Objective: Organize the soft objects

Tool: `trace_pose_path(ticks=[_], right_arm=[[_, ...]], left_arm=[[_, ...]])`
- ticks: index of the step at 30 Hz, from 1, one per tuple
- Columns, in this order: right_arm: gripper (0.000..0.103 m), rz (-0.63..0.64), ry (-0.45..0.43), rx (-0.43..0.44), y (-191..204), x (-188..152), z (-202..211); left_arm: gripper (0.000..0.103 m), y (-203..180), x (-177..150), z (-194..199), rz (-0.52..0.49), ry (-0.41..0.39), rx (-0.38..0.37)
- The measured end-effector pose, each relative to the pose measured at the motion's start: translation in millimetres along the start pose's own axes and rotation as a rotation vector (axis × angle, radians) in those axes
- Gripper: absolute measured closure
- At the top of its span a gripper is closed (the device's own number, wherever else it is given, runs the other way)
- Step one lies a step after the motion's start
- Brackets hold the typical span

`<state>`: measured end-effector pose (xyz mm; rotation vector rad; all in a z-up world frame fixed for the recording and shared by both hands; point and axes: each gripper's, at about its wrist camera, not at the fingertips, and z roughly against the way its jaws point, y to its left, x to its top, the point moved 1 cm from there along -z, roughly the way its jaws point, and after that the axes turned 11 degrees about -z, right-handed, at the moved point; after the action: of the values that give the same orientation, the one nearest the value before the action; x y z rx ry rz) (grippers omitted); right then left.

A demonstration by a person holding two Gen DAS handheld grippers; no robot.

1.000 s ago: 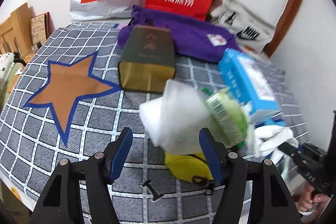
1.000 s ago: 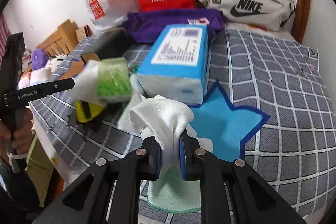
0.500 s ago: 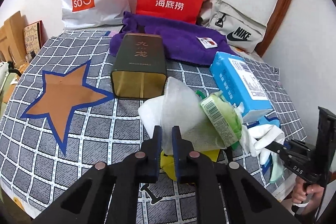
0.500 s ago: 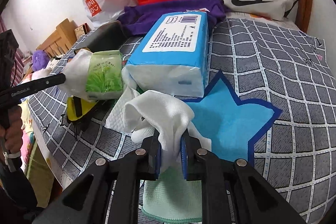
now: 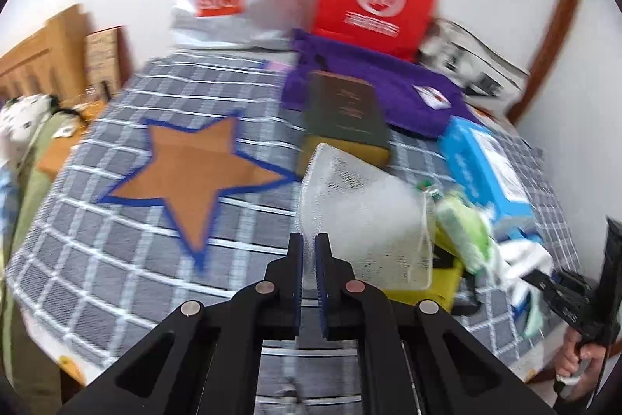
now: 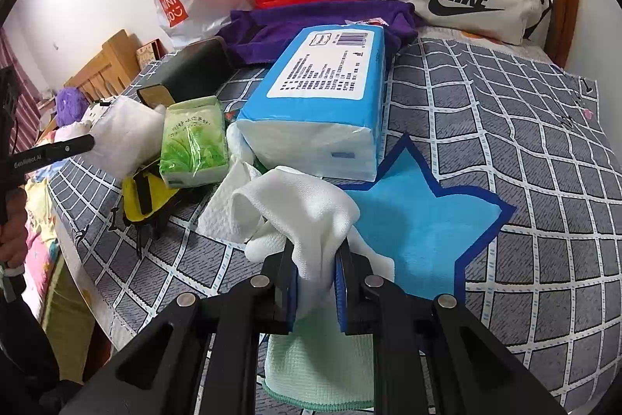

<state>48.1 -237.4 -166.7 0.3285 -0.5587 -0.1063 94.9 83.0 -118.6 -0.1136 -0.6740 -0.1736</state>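
The left gripper [image 5: 309, 251] is clamped on the edge of a white mesh pouch [image 5: 365, 216], its jaws having just closed; the pouch hangs above the checked cloth [image 5: 116, 259] beside the orange star [image 5: 190, 177]. It looks light and floppy, so an edge pinch suffices. The right gripper [image 6: 315, 271] pinches a soft white cloth [image 6: 299, 205] beside the blue star [image 6: 423, 220].

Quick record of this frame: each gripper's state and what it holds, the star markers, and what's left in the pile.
left gripper: shut on white mesh pouch
right gripper: shut on white cloth
markers: orange star, bare; blue star, bare
surface: grey checked cover
pile: blue tissue pack, green tissue pack, yellow item
under right gripper: pale green cloth
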Motion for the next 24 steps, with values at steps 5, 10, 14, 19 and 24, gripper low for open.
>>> trace_pose_path(ticks=[5,10,14,19,24], right_arm=[[0.087,0.007,0.005,-0.009,3,0,-2],[0.087,0.017,0.009,-0.017,3,1,-2],[0.087,0.019,0.01,-0.017,2,3,-1],[0.051,0.04,-0.034,-0.02,3,6,9],[0.028,0.059,-0.056,-0.049,4,8,5]], left_arm=[[0.096,27,-6,-4,0.033,0.031,0.087],[0.095,38,-14,-32,0.043,0.118,0.161],[0.075,35,-14,-44,0.024,0.135,0.164],[0.034,26,-11,-44,-0.004,0.078,0.099],[0.034,16,-9,-64,-0.052,0.111,0.101]])
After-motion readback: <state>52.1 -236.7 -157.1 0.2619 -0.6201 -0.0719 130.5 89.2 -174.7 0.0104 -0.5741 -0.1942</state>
